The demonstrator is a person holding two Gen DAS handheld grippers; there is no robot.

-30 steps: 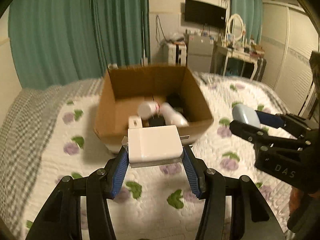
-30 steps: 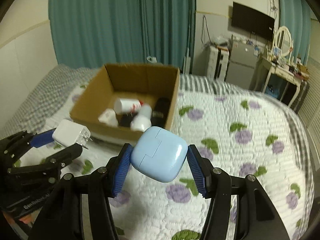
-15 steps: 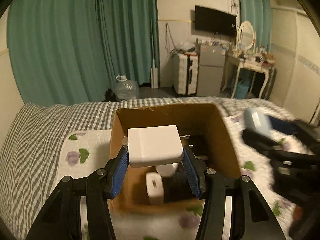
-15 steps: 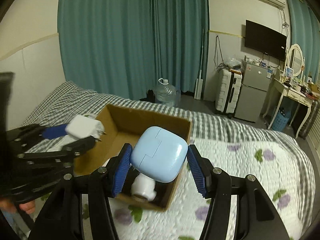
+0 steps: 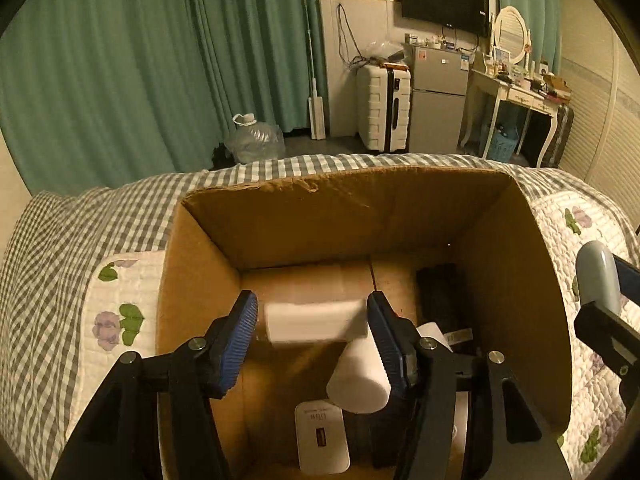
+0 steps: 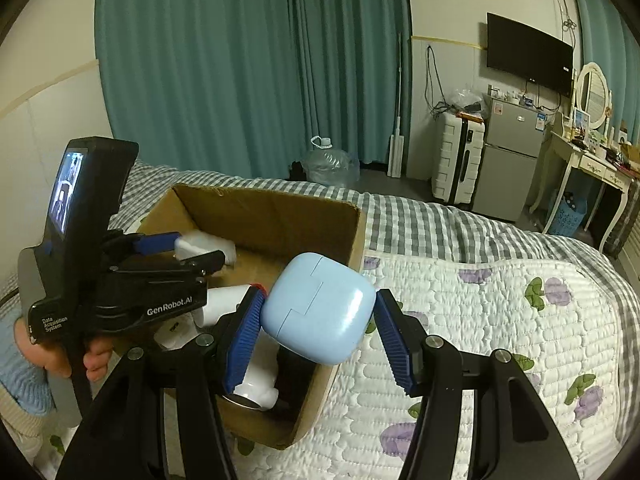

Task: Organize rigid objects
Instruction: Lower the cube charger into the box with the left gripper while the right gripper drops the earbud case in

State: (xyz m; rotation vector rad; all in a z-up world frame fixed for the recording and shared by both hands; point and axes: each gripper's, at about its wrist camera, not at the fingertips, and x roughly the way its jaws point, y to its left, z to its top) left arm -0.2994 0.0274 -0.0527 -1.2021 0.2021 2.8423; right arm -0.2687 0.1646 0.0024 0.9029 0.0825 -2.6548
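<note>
white charger motion-blurred, claw contact unclear
</note>
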